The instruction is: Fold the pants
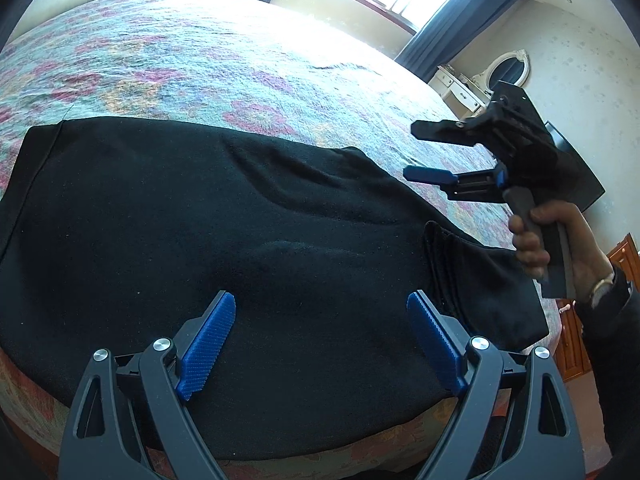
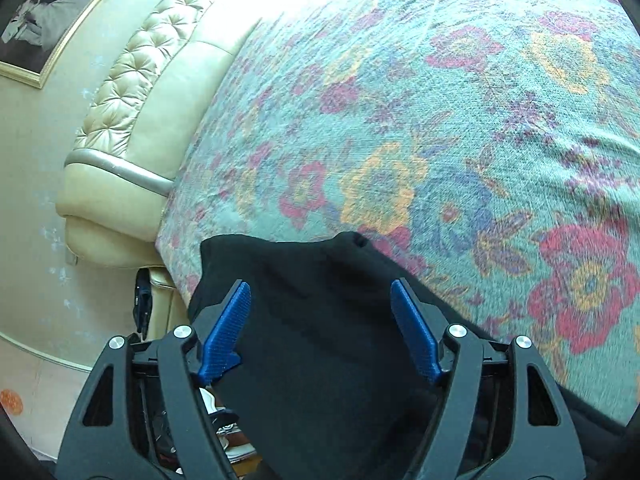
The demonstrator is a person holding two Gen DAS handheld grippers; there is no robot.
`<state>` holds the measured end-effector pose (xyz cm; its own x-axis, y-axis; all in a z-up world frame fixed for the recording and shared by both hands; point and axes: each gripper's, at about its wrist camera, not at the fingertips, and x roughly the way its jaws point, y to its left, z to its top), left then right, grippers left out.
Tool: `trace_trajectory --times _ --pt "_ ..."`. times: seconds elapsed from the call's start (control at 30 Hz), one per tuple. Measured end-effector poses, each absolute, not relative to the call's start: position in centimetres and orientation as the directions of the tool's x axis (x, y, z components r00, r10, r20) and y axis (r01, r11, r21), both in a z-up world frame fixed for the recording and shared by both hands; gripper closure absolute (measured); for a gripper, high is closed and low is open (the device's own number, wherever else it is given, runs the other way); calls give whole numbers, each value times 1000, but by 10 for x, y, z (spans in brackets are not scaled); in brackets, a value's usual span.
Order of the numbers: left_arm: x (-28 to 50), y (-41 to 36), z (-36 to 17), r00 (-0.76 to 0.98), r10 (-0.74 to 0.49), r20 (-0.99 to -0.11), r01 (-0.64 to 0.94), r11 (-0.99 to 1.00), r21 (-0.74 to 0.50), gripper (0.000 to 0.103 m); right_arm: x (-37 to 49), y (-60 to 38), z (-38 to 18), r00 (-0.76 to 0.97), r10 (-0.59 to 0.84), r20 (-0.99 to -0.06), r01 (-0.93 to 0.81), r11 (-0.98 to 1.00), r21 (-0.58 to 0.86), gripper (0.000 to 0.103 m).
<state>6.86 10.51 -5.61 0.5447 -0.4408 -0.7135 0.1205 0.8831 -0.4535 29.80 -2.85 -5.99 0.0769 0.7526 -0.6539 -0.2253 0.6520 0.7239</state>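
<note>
Black pants (image 1: 224, 232) lie spread along the near edge of a bed with a floral cover (image 1: 200, 60), one end bunched at the right. My left gripper (image 1: 320, 304) is open and empty, just above the pants' near edge. My right gripper (image 1: 412, 152) shows in the left wrist view held in a hand, open, above the bed beyond the pants' right end. In the right wrist view the right gripper (image 2: 320, 292) is open and empty over the black pants (image 2: 320, 340), which reach to the bed's corner.
A cream tufted headboard (image 2: 132, 92) stands at the bed's end, with a framed picture (image 2: 44, 12) on the wall. A window with dark curtains (image 1: 460, 12) and a white dresser (image 1: 468, 88) lie beyond the bed. A wooden cabinet (image 1: 576, 344) is at right.
</note>
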Motion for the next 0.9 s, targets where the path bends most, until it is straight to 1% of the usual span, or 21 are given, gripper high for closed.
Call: trace_trajectory --times 0.07,0.13,0.2,0.23,0.27,0.3,0.33,0.37,0.43,0.53,0.6,0.67,0.9 --pt "66 105 -58 548 -441 -711 128 884 -450 17 307 -20 -66 50 766 -641 -232 633 739 30" --pt "64 105 -58 551 -447 -705 139 882 -451 16 314 -11 -70 36 762 -647 -241 635 734 30" --pt "63 106 -59 553 -457 -697 140 876 -462 16 320 -3 -80 5 776 -631 -219 617 756 30" --pt "64 107 -60 553 -462 -693 139 871 -471 15 323 1 -85 -18 777 -629 -210 612 763 34" --pt "63 108 -60 553 -468 -689 139 867 -478 15 325 5 -89 -32 767 -641 -212 621 754 39" --pt "63 108 -60 552 -472 -687 141 865 -481 15 326 7 -90 -29 754 -657 -218 636 740 54" --pt "65 109 -60 551 -476 -686 144 864 -483 15 327 7 -91 -25 747 -664 -218 644 733 75" --pt "65 110 -61 551 -478 -684 148 862 -484 15 328 6 -93 -26 743 -669 -219 649 729 83" --pt "65 111 -60 554 -482 -679 153 860 -486 15 327 6 -94 -20 738 -674 -244 650 719 90" --pt "65 109 -59 557 -478 -679 166 865 -473 15 327 4 -92 34 736 -676 -246 661 709 94" --pt "63 107 -59 559 -473 -681 173 870 -462 15 329 6 -94 55 734 -677 -239 668 705 95" --pt "61 105 -59 560 -472 -681 179 871 -457 15 331 9 -100 56 730 -681 -234 673 702 96" --pt "60 101 -57 560 -485 -672 185 864 -469 15 336 -2 -109 96 760 -643 -170 649 742 95"
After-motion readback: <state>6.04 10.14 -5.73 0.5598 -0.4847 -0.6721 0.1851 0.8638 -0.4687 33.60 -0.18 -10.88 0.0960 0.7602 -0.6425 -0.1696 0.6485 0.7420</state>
